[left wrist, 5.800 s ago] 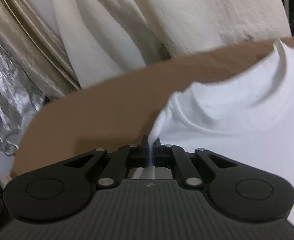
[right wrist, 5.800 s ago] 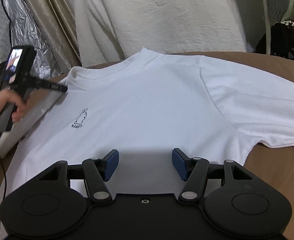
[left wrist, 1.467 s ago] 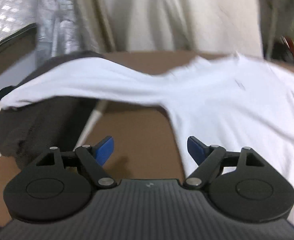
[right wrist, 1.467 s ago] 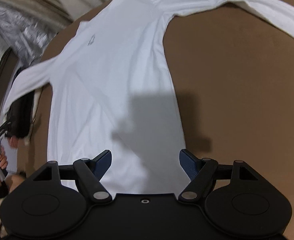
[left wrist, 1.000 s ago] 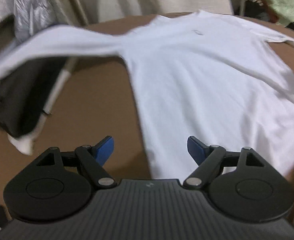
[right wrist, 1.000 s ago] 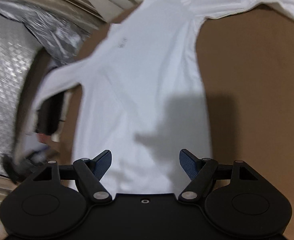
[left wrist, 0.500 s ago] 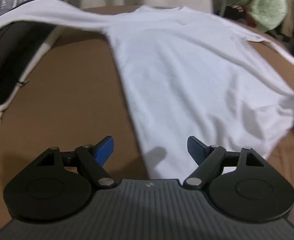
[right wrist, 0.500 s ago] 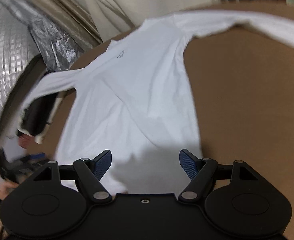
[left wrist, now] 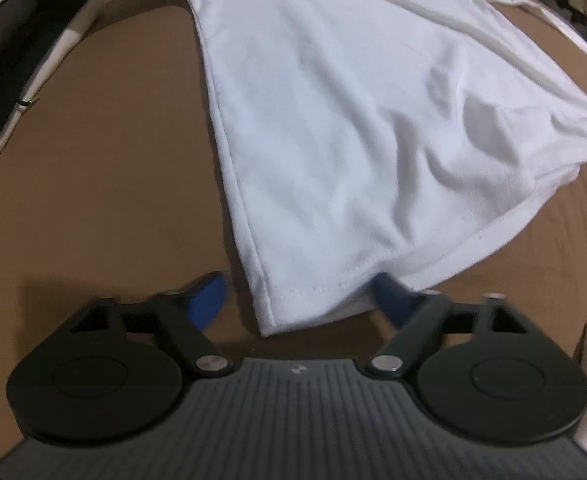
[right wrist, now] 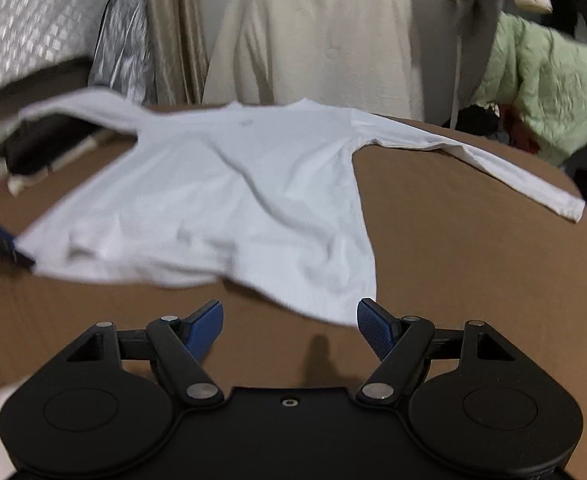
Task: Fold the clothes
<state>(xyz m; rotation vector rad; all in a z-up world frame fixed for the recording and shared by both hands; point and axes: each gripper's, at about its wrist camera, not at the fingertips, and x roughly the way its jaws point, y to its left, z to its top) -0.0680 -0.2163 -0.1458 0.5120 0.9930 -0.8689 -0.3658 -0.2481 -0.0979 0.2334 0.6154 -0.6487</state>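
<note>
White long-sleeved cotton shirt [left wrist: 353, 128] flat on brown table [left wrist: 93, 184], long axis running away from grippers. Hem corner [left wrist: 277, 312] btwn closing jaws of L gripper [left wrist: 299, 300], pads not yet pressing. R gripper [right wrist: 289, 322] apart, empty, other hem corner [right wrist: 357, 304] just ahead

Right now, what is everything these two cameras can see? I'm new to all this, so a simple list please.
White long-sleeved shirt: one, white, spread on the brown surface, sleeves out to both sides.
Brown surface: one, brown, under the shirt.
Cream garment: one, off-white, hanging behind the surface.
Green quilted jacket: one, pale green, hanging at the back right.
Silver quilted sheet: one, silvery, back left.
Dark item: one, black, left edge under a sleeve; cannot tell what it is.
Left gripper: one, black with blue pads, jaws closing around the shirt's bottom corner.
Right gripper: one, black with blue pads, open just short of the hem.
</note>
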